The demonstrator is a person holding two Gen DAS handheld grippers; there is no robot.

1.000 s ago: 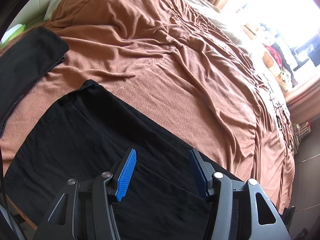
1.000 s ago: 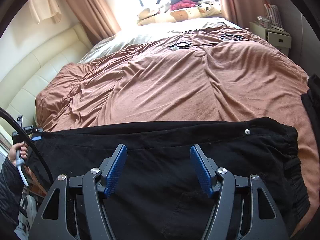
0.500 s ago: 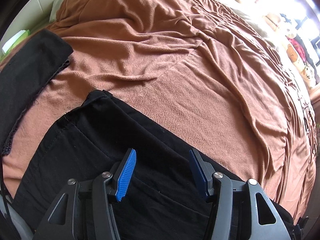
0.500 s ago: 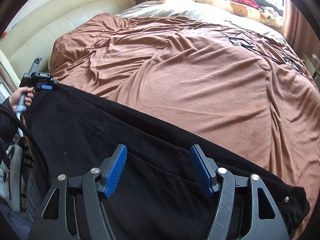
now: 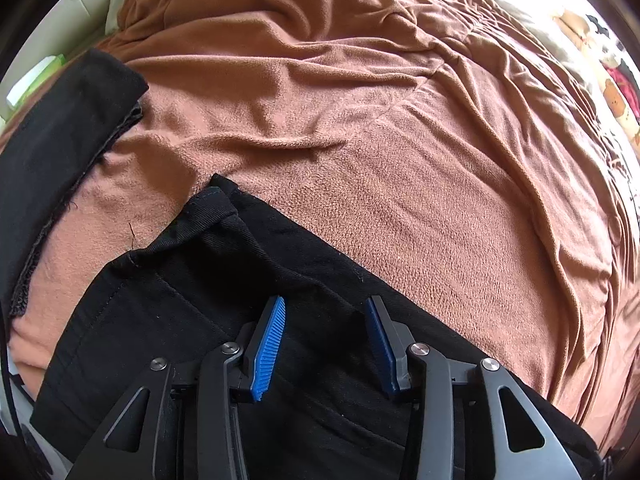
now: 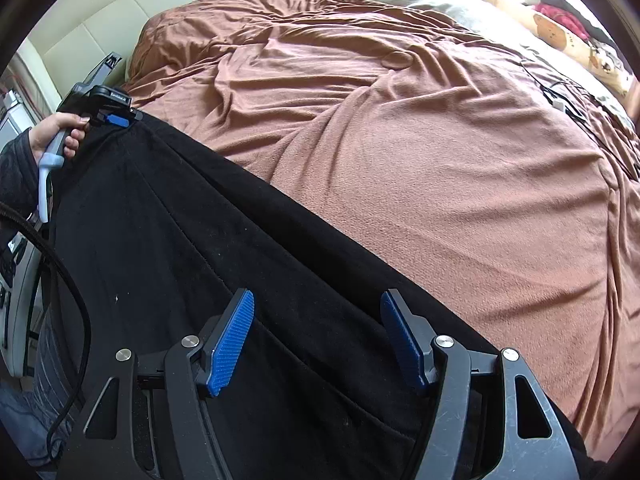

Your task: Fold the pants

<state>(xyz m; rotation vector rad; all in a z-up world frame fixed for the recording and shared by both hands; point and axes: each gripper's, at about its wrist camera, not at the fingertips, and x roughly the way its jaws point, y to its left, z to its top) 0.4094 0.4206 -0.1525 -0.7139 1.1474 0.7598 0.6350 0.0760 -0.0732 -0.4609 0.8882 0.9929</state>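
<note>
Black twill pants (image 5: pixel 168 320) on rumpled brown fleece blanket (image 5: pixel 400 160); left claw (image 5: pixel 326 314) closing around a fabric ridge, right claw (image 6: pixel 318 312) wide.

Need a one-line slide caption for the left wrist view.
Left gripper, jaws closing over the hem end of black pants laid on a brown blanket.

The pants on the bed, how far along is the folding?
Early. Done: the black pants lie stretched long along the edge of the brown blanket. In hand: the left gripper is over the hem end, its jaws closing around a raised ridge of cloth with no grip yet; the right gripper hovers open over the other end. Left: no end-to-end fold is visible yet.
</note>
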